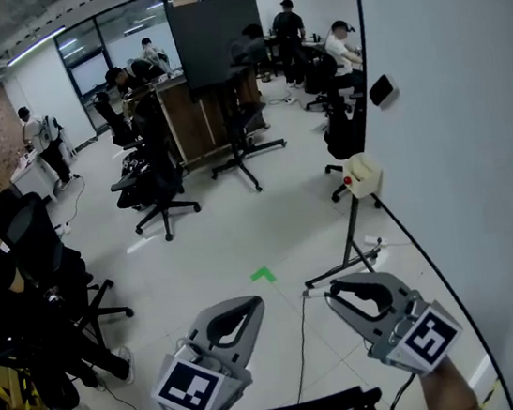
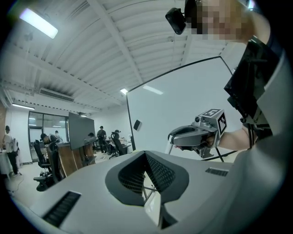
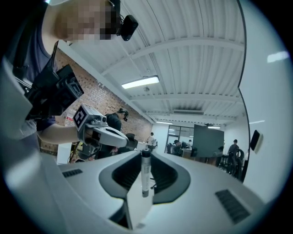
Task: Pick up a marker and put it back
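Pale office floor (image 1: 233,240) spreads wide and free ahead of both grippers, with only a small green tape mark (image 1: 262,273) on it just in front of their tips. Farther ahead of the left gripper (image 1: 239,317) stand several black office chairs (image 1: 155,190), and more chairs crowd close on its left side. A dark screen (image 1: 213,27) on a wheeled stand is far in front, between the two grippers, and people are working behind it.

Just on the right of the right gripper (image 3: 145,160) I see a large whiteboard (image 1: 472,122). Its black edge runs down very near this gripper, and the foot of its stand reaches across the floor just beyond the gripper tip, so the room on that side is tight. A thin cable lies on the floor between the grippers.

I hold both grippers about level, side by side, a little apart and not touching. The right gripper is closed on the marker (image 3: 145,176). The marker stands upright between its two pads near the tips, with the dark end on top and the lower end pointing out below the pads. The left gripper has its jaw tips together, and nothing is between them.
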The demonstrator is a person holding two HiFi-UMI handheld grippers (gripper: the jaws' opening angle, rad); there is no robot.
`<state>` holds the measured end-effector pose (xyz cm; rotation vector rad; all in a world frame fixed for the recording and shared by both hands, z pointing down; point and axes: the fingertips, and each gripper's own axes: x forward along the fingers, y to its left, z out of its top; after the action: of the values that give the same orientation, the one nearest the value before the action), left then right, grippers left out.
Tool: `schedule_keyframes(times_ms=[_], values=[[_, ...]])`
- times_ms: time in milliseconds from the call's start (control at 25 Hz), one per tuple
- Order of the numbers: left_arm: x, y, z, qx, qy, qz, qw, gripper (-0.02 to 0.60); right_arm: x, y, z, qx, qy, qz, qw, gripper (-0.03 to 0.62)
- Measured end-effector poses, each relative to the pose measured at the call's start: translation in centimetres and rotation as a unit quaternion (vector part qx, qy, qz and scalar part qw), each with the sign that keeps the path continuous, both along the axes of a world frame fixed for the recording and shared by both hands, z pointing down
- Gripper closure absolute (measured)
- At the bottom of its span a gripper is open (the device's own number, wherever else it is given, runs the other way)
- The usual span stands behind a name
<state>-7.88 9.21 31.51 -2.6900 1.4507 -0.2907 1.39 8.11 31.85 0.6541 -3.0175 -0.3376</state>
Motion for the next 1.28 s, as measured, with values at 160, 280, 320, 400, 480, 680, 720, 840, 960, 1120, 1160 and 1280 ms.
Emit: schedule_keyframes(times_ms=[160, 280, 320, 400, 480, 680, 720, 840, 960, 1120, 1160, 1280], values=[[0.6, -1.4, 0.0, 0.003, -0.003, -0.008, 1.0000, 0.584, 0.9, -1.9, -0.2, 0.008, 0.003, -0.003, 1.000, 0.514], [0.6, -2.2, 0.4, 0.000, -0.002, -0.011, 0.9999, 0.584, 1.1, -2.8, -0.2, 0.011, 0.007, -0.004, 1.000, 0.513], [0.6, -2.5, 0.5, 0.000, -0.003, -0.010, 0.9999, 0.583, 1.2, -3.0, -0.2, 0.011, 0.007, -0.003, 1.000, 0.514], [0.6, -3.3, 0.6, 0.001, -0.002, -0.005, 1.0000, 0.584, 1.1, -3.6, -0.1, 0.008, 0.008, -0.004, 1.000, 0.514], [0.7, -4.2, 0.5, 0.005, 0.002, 0.003, 1.0000, 0.584, 0.8, -4.2, 0.0, 0.004, 0.010, -0.009, 1.000, 0.514], [-0.2, -7.3, 0.3, 0.017, 0.015, 0.038, 0.9990, 0.583, -0.2, -6.6, 0.7, 0.011, 0.031, 0.018, 0.999, 0.514], [-0.6, -8.0, 0.3, 0.018, 0.018, 0.044, 0.9987, 0.583, -0.6, -7.2, 0.7, 0.010, 0.034, 0.024, 0.999, 0.514], [-2.5, -10.2, 0.3, 0.018, 0.025, 0.063, 0.9975, 0.583, -2.5, -9.2, 0.5, 0.010, 0.041, 0.042, 0.998, 0.514], [-5.0, -12.9, 0.3, 0.016, 0.028, 0.079, 0.9964, 0.583, -4.9, -11.5, 0.3, 0.008, 0.042, 0.062, 0.997, 0.514], [-8.8, -16.3, 0.0, 0.020, 0.036, 0.088, 0.9952, 0.584, -8.2, -14.4, 0.3, 0.010, 0.050, 0.083, 0.995, 0.514], [-9.5, -17.1, -0.1, 0.021, 0.037, 0.093, 0.9948, 0.584, -8.9, -15.1, 0.4, 0.011, 0.052, 0.088, 0.995, 0.514], [-11.3, -19.0, 0.1, 0.019, 0.035, 0.110, 0.9931, 0.584, -11.0, -16.8, 0.2, 0.012, 0.057, 0.104, 0.993, 0.514]])
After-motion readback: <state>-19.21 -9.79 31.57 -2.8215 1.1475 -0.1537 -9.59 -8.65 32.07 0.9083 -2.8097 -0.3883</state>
